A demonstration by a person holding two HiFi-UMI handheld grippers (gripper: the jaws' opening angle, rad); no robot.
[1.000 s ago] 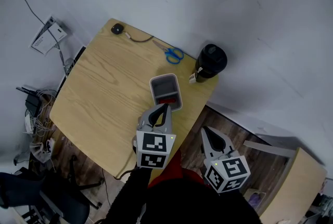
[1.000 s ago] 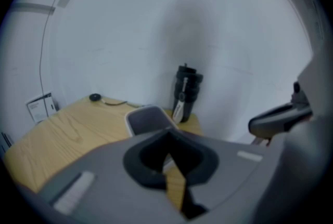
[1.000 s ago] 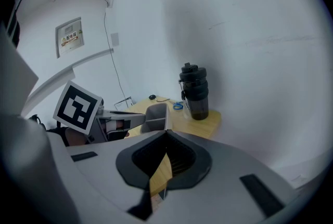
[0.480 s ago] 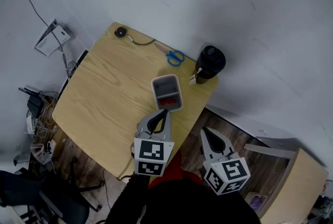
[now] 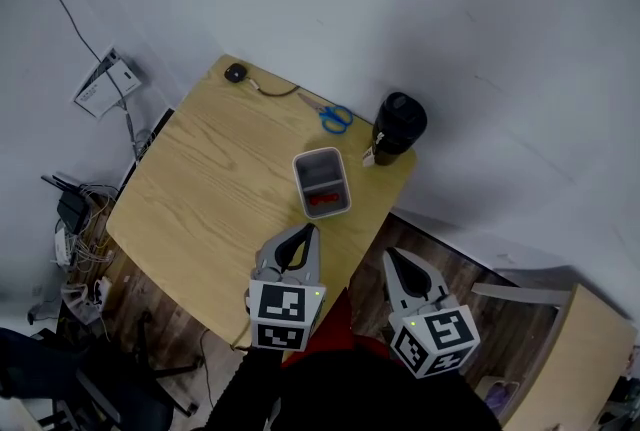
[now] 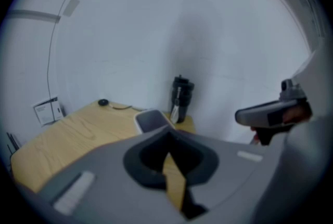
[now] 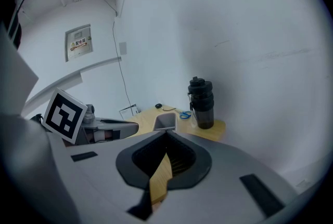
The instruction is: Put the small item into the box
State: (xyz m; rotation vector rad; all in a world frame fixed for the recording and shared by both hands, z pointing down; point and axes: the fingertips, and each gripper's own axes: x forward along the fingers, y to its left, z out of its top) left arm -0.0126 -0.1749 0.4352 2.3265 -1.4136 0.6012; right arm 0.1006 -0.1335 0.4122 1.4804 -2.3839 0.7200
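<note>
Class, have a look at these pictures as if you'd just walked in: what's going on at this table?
A person holds a gripping tool in each hand by the near side of a wooden table. The left claw and the right claw are both shut and hold nothing. A small red item lies inside the grey box on the table, so the job looks done. Blue scissors and a black bottle sit beyond the box, with neither claw near them.

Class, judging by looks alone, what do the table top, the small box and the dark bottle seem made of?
Table top: wood or wood-look laminate, visible grain, matte. Box: likely grey plastic, smooth, rounded corners. Bottle: dark plastic or metal; cannot tell which.
</note>
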